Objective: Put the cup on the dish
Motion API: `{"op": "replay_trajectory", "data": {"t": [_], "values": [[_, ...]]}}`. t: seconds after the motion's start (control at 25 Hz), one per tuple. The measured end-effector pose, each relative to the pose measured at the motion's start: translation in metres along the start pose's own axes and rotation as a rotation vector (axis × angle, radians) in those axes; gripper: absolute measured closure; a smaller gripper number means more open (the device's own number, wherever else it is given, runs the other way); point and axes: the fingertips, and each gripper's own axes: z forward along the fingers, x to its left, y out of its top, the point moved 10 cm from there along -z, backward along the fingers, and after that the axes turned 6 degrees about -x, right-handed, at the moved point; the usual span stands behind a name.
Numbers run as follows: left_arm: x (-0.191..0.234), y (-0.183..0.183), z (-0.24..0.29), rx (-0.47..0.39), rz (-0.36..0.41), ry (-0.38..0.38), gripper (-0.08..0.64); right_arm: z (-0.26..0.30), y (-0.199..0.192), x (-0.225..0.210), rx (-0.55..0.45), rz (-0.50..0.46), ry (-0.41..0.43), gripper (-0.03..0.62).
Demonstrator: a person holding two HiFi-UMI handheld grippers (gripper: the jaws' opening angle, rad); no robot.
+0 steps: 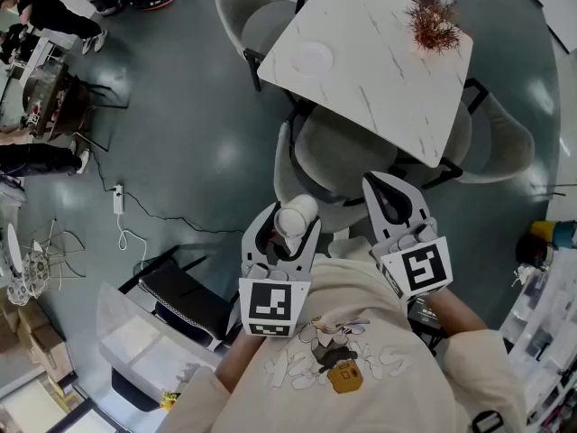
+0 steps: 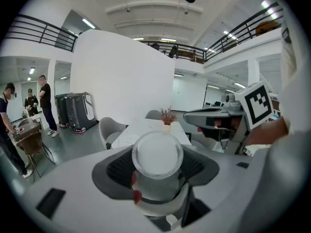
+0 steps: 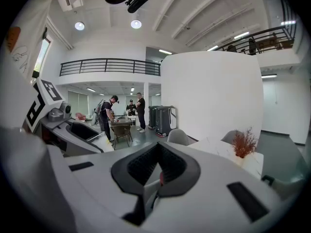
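A white cup (image 1: 295,216) sits between the jaws of my left gripper (image 1: 288,233), which is shut on it and held close to my body. In the left gripper view the cup (image 2: 158,165) fills the gap, its round end facing the camera. The white dish (image 1: 311,59) lies on the marble table (image 1: 379,70), far ahead of both grippers. To the right of the cup, my right gripper (image 1: 389,197) points toward the table with its jaws shut and nothing in them. The right gripper view shows its pads (image 3: 167,171) meeting at the tip.
A dried red plant (image 1: 435,23) stands at the table's far corner. Grey chairs (image 1: 352,161) ring the table, one directly between me and it. A power strip and cable (image 1: 118,201) lie on the floor at left. People stand around another table (image 3: 121,120) farther off.
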Motion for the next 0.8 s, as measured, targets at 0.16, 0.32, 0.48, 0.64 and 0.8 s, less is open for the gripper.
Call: {"op": "replay_trajectory", "data": {"t": [0.16,0.32,0.48,0.64,0.8], "values": [[-0.008,0.005,0.001,-0.02,0.004,0.009,0.285,-0.009,-0.003,-0.005,0.006,0.005,0.012,0.588],[-0.016,0.006,0.0,-0.012,-0.004,0.036,0.285,-0.014,-0.005,-0.011,0.007,0.02,0.028,0.588],[-0.026,0.003,0.002,-0.005,-0.006,0.065,0.285,-0.02,-0.01,-0.017,-0.001,0.033,0.079,0.588],[-0.036,0.006,0.007,0.005,0.006,0.1,0.285,-0.027,-0.015,-0.027,-0.007,0.052,0.11,0.588],[-0.044,0.004,0.007,0.016,-0.027,0.146,0.285,-0.04,-0.019,-0.042,-0.015,0.062,0.132,0.588]]}}
